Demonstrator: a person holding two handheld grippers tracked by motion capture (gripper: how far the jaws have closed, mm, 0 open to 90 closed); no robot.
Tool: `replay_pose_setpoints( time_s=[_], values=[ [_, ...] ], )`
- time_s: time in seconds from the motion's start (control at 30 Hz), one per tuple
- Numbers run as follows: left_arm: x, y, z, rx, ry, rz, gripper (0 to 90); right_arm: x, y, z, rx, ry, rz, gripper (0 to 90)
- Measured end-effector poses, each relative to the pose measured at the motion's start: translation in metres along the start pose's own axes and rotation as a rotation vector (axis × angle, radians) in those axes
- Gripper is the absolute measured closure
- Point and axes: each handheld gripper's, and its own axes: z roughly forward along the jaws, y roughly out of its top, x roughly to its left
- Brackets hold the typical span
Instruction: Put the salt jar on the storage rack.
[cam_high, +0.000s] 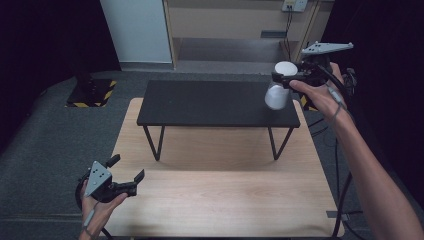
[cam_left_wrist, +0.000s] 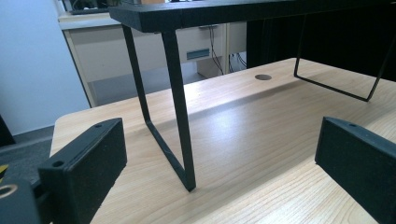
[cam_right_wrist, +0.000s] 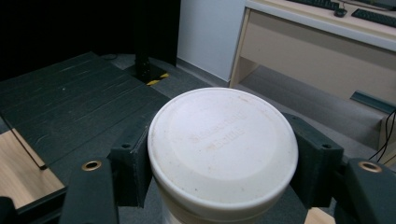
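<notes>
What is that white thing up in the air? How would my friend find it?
Start at the wooden table, then look at the low black shelf standing on it. Above the shelf's far right corner, the right hand-held gripper grips a white jar with a round white lid. It is the only white, round thing there.

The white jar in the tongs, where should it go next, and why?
Probably straight down onto the black shelf. The right tongs grip the white jar by its lid, at the shelf's right end, seemingly just above it. The left tongs sit open and idle.
</notes>
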Motion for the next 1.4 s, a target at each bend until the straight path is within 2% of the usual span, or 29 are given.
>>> replay_pose_setpoints(
  time_s=[0.17,0.33,0.77,0.9,0.97,1.1,1.13,1.2,1.23,1.3,1.4],
  values=[
    [0.001,0.000,0.001,0.010,-0.002,0.005,0.9,-0.004,-0.004,0.016,0.010,0.000,0.010,33.4],
    [0.001,0.000,0.001,0.010,-0.006,0.006,0.9,-0.004,-0.004,0.027,0.031,-0.006,-0.001,33.5],
    [0.000,-0.001,0.000,0.011,-0.001,0.004,0.9,-0.003,-0.008,0.044,0.039,0.009,0.010,33.3],
    [-0.001,0.000,0.001,0.016,-0.003,0.011,0.9,-0.001,-0.025,0.044,-0.023,-0.017,0.054,31.4],
    [-0.001,0.000,0.002,0.015,-0.005,0.012,0.8,0.000,-0.035,0.042,-0.063,-0.026,0.085,20.3],
    [-0.001,0.000,0.003,0.020,-0.007,0.007,0.8,-0.002,-0.040,0.039,-0.055,-0.025,0.108,6.4],
    [-0.001,0.000,0.003,0.019,-0.007,0.008,0.9,-0.003,-0.041,0.037,-0.053,-0.023,0.122,4.9],
    [-0.002,0.001,0.002,0.019,-0.008,0.010,0.9,0.001,-0.044,0.031,-0.071,-0.052,0.097,4.8],
    [-0.002,0.001,0.002,0.019,-0.007,0.012,0.9,0.001,-0.046,0.028,-0.086,-0.047,0.096,4.7],
    [-0.002,0.000,0.002,0.017,-0.007,0.012,0.9,-0.002,-0.050,0.020,-0.106,-0.021,0.126,3.8],
    [-0.002,0.000,0.002,0.017,-0.008,0.010,0.9,0.002,-0.053,0.008,-0.128,-0.029,0.114,3.3]
  ],
)
